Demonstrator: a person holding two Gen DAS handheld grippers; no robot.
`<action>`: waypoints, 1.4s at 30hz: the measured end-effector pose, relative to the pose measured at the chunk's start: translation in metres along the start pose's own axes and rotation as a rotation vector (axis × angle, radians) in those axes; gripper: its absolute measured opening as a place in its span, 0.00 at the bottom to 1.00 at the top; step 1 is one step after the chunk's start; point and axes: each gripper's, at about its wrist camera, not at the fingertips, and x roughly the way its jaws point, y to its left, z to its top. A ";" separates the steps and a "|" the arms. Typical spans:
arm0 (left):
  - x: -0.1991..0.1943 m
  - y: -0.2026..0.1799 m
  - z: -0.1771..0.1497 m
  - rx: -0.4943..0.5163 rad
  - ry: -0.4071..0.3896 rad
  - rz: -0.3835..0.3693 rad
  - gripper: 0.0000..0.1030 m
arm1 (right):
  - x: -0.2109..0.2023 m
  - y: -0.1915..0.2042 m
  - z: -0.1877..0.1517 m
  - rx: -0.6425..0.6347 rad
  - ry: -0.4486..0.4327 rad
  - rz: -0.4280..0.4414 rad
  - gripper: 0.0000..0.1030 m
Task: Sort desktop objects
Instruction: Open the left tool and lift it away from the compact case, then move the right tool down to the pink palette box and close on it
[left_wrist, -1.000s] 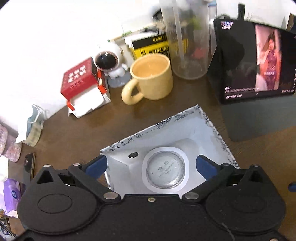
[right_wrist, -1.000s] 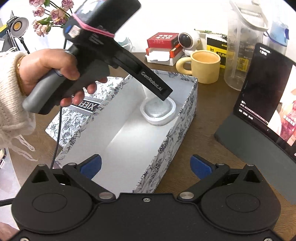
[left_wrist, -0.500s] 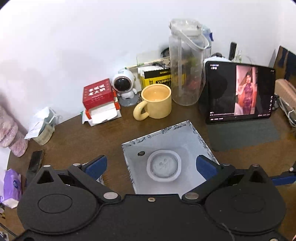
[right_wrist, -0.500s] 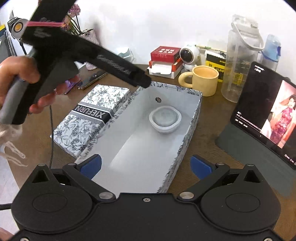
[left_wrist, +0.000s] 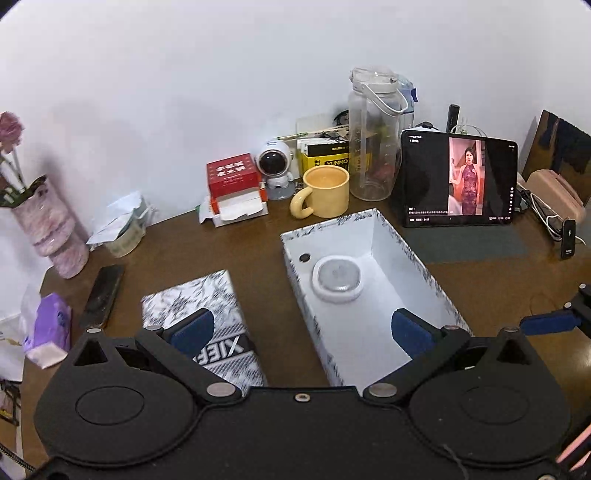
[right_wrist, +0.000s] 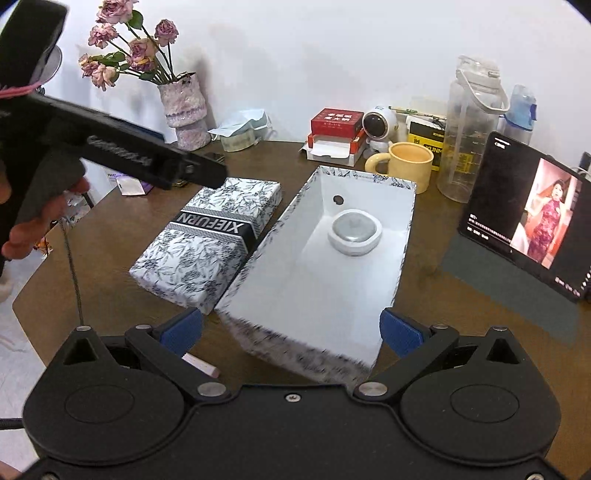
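An open floral-patterned box (left_wrist: 388, 240) with a white inside stands mid-table. A round white dish-shaped object (left_wrist: 337, 275) lies at its far end, beside a small dark hole in the end wall. The box lid (left_wrist: 203, 295), marked XIEFURN, lies flat to its left. My left gripper (left_wrist: 301, 328) hovers open and empty, above and short of both. My right gripper (right_wrist: 291, 328) is open and empty over the near end of the box (right_wrist: 314, 288), with the object (right_wrist: 355, 230) beyond it. In the right wrist view the left gripper (right_wrist: 147, 158) is raised above the lid (right_wrist: 210, 240), held by a hand.
Along the wall stand a yellow mug (left_wrist: 327, 192), a red carton (left_wrist: 232, 177), an astronaut figure (left_wrist: 275, 164), a clear bottle (left_wrist: 373, 140) and a propped tablet (left_wrist: 458, 182). A vase (left_wrist: 48, 225), a phone (left_wrist: 101, 291) and a purple tissue pack (left_wrist: 48, 328) sit at the left.
My left gripper has risen and drawn back from the box, leaving the round object inside. The right gripper has also lifted and backed off a little.
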 end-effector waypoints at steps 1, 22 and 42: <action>-0.006 0.001 -0.005 -0.003 -0.003 0.001 1.00 | -0.004 0.005 -0.003 0.001 -0.003 -0.002 1.00; -0.079 0.024 -0.076 -0.044 -0.040 -0.001 1.00 | -0.042 0.070 -0.041 -0.008 -0.024 -0.022 1.00; -0.102 0.057 -0.110 -0.080 -0.015 0.001 1.00 | -0.029 0.103 -0.044 -0.058 0.023 0.015 1.00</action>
